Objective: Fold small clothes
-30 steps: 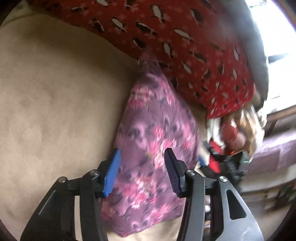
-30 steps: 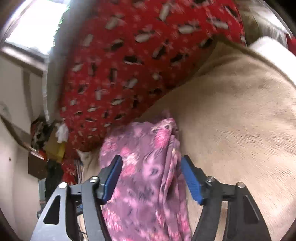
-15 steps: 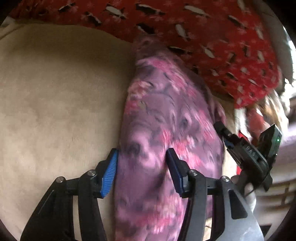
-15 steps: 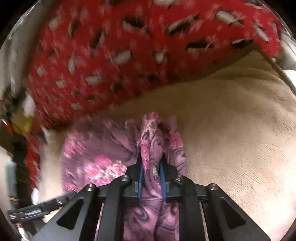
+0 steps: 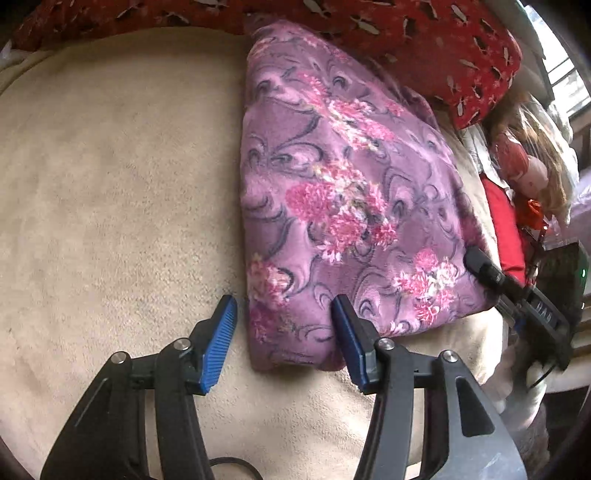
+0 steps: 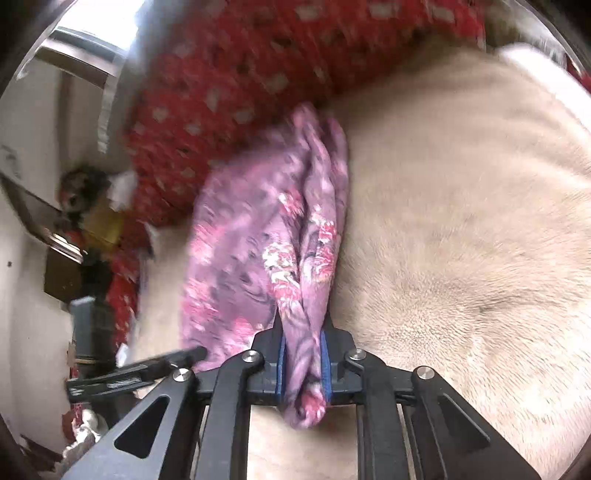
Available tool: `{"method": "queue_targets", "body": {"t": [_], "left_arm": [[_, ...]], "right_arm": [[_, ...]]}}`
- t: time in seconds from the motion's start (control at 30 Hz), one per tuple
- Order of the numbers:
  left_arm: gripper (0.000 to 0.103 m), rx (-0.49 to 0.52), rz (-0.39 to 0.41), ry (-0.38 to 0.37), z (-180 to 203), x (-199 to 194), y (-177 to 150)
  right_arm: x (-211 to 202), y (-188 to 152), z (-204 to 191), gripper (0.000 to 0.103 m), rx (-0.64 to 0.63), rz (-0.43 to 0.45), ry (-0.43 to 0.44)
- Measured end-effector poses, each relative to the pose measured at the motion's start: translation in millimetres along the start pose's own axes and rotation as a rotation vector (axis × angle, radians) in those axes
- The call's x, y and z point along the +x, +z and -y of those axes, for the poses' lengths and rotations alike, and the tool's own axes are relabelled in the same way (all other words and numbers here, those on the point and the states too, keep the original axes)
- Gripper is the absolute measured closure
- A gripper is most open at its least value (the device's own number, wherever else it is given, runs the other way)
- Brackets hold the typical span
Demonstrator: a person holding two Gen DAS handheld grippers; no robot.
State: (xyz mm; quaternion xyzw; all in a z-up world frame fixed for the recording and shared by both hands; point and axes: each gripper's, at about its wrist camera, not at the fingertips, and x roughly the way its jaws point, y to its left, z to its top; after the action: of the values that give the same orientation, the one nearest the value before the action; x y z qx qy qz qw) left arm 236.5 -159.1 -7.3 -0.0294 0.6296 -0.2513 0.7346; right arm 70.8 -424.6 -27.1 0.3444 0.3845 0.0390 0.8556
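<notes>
A purple fleece garment with pink flowers (image 5: 332, 206) lies folded on a beige plush blanket (image 5: 110, 184); its far end touches a red patterned blanket. My left gripper (image 5: 284, 332) is open, its blue pads either side of the garment's near left corner. My right gripper (image 6: 303, 363) is shut on a bunched edge of the same garment (image 6: 258, 251). The right gripper also shows in the left wrist view (image 5: 517, 295), at the garment's right edge. The left gripper's tip shows in the right wrist view (image 6: 166, 363).
A red blanket with a white and black pattern (image 5: 406, 29) lies along the far side. A doll and red cloth (image 5: 524, 173) sit past the right edge of the bed. A window (image 6: 92, 22) is beyond. The beige blanket (image 6: 461, 221) spreads wide beside the garment.
My right gripper closed on the garment's edge and still holds it, and the cloth now lies flatter. My left gripper stayed open and sits at the garment's near corner.
</notes>
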Motion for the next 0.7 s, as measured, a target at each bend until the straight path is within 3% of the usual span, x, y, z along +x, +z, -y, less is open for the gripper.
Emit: {"method": "queue_targets", "body": {"t": [0.07,0.17,0.23,0.3,0.43,0.5,0.57,0.7], "left_arm": [[0.051,0.003,-0.006,0.015,2,0,-1],[0.051,0.011,0.006,-0.01,7,-14,-1],[0.051,0.008,0.045,-0.034,9,-23,9],[0.051,-0.004,0.077,-0.046,12,-32,19],[0.051,-0.019,0.093,0.028,17,-18,39],[0.05,-0.036,0.042,0.071,15,4,42],[0.049,-0.036,0.009,0.079,10,17,40],[0.049,0.025,0.068,0.114,19,1,39]], "right_arm": [[17,-13,12,0.09,0.015,-0.086,-0.079],[7,-7,3,0.088,0.0,-0.07,-0.103],[-9,3,-15,0.083,-0.027,0.01,-0.117],[-20,14,-33,0.083,-0.064,0.085,-0.074],[-6,30,-54,0.083,-0.125,0.14,-0.072],[24,31,-53,0.083,-0.155,0.097,-0.143],[52,23,-32,0.083,-0.168,-0.02,-0.231],[36,30,-40,0.082,-0.189,0.002,-0.207]]}}
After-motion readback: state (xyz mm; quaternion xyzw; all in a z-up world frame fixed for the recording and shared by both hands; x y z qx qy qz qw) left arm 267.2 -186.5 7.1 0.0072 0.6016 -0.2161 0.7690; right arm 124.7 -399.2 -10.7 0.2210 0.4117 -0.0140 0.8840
